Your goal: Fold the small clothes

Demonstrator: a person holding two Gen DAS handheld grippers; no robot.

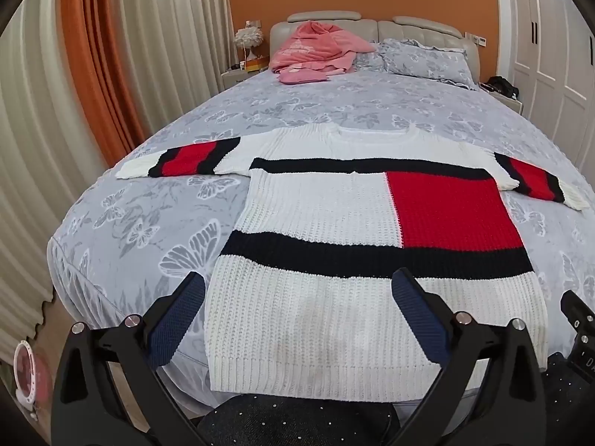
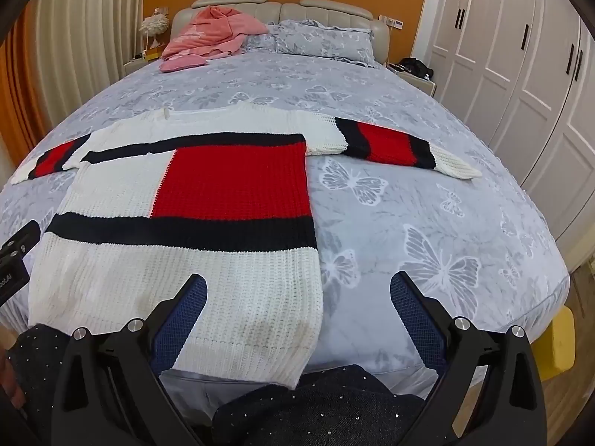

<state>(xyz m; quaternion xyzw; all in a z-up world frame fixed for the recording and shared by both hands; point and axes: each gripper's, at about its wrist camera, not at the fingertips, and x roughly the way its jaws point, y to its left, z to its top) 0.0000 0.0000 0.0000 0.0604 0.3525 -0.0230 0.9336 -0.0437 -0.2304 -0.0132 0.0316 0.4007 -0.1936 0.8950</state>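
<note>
A white knit sweater [image 1: 334,297] with navy stripes and a red block lies flat on the bed, hem nearest me, both sleeves spread out sideways. It also shows in the right wrist view [image 2: 193,271]. My left gripper [image 1: 299,286] is open and empty, above the sweater's hem on its left side. My right gripper [image 2: 299,286] is open and empty, above the hem's right corner and the bedspread beside it. The right gripper's body [image 1: 580,319] shows at the left wrist view's right edge; the left one's [image 2: 15,260] shows at the right wrist view's left edge.
The bed [image 1: 148,223] has a grey butterfly bedspread. A pink garment pile [image 1: 319,52] and pillows [image 1: 427,59] lie at the headboard. Curtains [image 1: 55,148] hang on the left, white wardrobes [image 2: 520,55] stand on the right. A yellow object [image 2: 561,338] sits by the bed's right corner.
</note>
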